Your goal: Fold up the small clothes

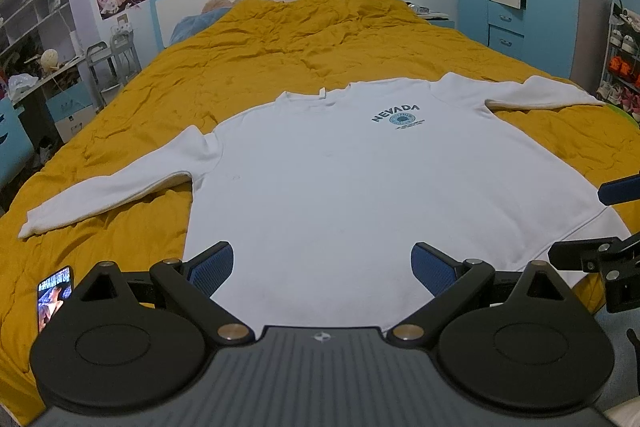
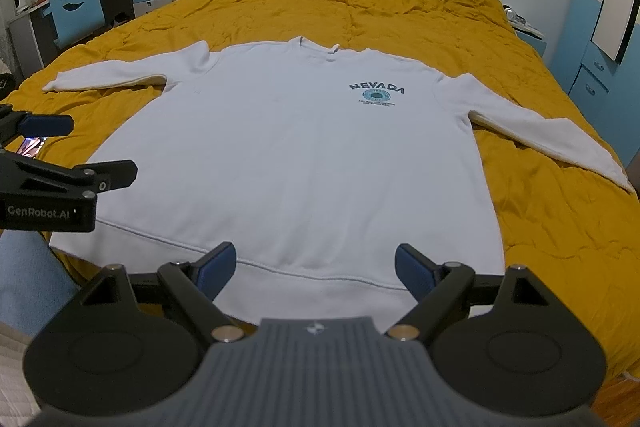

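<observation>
We're at zero folds: white sweatshirt lies flat, print side up, both sleeves spread out, at the near end of the bed, hem along the near edge. Left claw and right claw both spread apart, holding nothing, hovering over the hem. Phone by the near left corner. Sleeves and body all left to fold
</observation>
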A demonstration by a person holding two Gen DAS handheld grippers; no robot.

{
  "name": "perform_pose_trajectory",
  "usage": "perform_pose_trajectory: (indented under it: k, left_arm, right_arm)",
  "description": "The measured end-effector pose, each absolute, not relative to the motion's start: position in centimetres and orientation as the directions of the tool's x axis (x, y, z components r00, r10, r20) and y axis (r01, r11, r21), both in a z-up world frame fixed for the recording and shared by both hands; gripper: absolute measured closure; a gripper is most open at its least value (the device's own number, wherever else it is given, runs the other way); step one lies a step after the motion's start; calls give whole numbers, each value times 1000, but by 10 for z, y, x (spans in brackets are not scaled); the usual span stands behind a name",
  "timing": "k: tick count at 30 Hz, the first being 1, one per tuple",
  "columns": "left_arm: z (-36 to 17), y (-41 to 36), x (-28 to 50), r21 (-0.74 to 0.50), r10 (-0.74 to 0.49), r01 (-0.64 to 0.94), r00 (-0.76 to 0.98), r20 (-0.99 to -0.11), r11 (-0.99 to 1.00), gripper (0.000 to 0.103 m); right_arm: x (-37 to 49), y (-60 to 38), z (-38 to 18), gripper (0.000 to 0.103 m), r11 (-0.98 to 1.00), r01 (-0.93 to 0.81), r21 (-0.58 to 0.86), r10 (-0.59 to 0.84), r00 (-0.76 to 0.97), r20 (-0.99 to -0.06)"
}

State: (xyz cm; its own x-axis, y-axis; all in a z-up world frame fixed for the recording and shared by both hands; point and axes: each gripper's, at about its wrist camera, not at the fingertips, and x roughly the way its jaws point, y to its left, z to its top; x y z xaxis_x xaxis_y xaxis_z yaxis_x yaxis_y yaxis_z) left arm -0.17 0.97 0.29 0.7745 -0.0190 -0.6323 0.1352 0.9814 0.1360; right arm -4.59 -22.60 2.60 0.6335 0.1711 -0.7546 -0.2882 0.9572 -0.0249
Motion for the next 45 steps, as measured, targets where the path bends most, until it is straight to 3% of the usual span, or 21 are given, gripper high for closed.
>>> perform_pose_trajectory:
  k: [45]
  left_arm:
    - [2,15,-7,129,-19,131,772,-635,983,0]
  right_arm:
    - [-47,-223,25,20,957,-288,-29,167,633,-756]
